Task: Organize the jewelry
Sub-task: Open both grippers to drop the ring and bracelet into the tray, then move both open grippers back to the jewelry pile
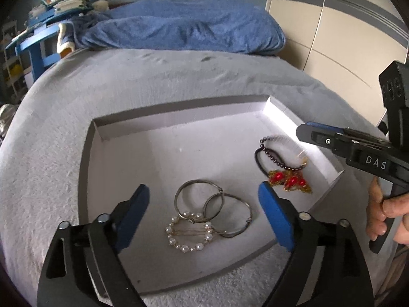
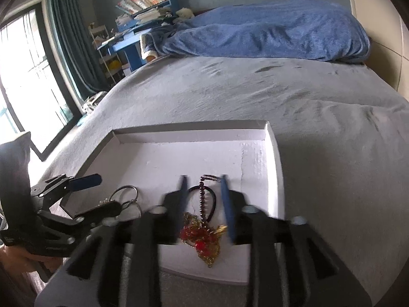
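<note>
Plainly, the left gripper point(image 1: 203, 199) stands wide apart in the lower half of the left wrist view, its blue pads flanking but not touching two metal bangles point(image 1: 212, 207) and a pearl ring brooch point(image 1: 190, 232) that lie overlapping on the floor of a shallow white tray point(image 1: 166, 122). Left of that cluster the tray floor is bare up to its left wall, and the far half is bare up to the back wall. Toward the right of the frame a dark bead strand point(image 1: 274, 157) and a red-and-gold ornament point(image 1: 290, 180) lie together close to the right wall. Over that wall the right gripper point(image 1: 310, 131) reaches in from the right edge, a person's hand point(image 1: 383, 212) on its handle.

Seen from the right wrist, the right gripper point(image 2: 204, 204) is parted, the beads and the ornament point(image 2: 202, 240) lying between its blurred pads without contact. The tray sits on a grey bedspread point(image 2: 306, 97), with open cover on every side. Both gripper bodies hide the tray's near edge, and the bangles are half masked by the left gripper in this view.
</note>
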Tool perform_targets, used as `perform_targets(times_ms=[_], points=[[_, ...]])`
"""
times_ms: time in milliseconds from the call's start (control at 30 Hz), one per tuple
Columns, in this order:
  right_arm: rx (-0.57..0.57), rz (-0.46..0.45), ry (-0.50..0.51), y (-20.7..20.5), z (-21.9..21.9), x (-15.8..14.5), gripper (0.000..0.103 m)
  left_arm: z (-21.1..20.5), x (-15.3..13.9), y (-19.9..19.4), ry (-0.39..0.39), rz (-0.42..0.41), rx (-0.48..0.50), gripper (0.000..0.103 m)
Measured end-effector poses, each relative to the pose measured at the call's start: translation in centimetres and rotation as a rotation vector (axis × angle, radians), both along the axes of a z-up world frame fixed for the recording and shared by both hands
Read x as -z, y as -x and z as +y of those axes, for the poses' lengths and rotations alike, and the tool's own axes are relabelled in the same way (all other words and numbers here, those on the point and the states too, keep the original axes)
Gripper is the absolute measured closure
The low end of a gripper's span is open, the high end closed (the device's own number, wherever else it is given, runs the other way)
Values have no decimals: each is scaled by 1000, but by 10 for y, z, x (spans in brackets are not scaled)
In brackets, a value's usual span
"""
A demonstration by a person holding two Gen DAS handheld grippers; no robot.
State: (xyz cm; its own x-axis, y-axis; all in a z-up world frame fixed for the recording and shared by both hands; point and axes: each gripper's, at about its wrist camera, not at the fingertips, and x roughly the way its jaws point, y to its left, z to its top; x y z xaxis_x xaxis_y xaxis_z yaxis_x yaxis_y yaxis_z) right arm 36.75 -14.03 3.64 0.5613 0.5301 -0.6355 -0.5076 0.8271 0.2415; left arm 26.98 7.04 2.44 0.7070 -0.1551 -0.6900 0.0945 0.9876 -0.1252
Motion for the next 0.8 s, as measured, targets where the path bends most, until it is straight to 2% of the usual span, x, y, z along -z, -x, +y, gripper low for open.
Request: perform_targets(times_ms=[133,333,800], points=[[23,-10,-24,6,-12,-6,59,1,-8,13,1,-22,-13,11],[62,-13,-70,15,-32,-14,51,10,-18,37,4,-43,-29,11],[86,10,-52,65,-56,-7,46,13,-10,117,26,-4,15,11]])
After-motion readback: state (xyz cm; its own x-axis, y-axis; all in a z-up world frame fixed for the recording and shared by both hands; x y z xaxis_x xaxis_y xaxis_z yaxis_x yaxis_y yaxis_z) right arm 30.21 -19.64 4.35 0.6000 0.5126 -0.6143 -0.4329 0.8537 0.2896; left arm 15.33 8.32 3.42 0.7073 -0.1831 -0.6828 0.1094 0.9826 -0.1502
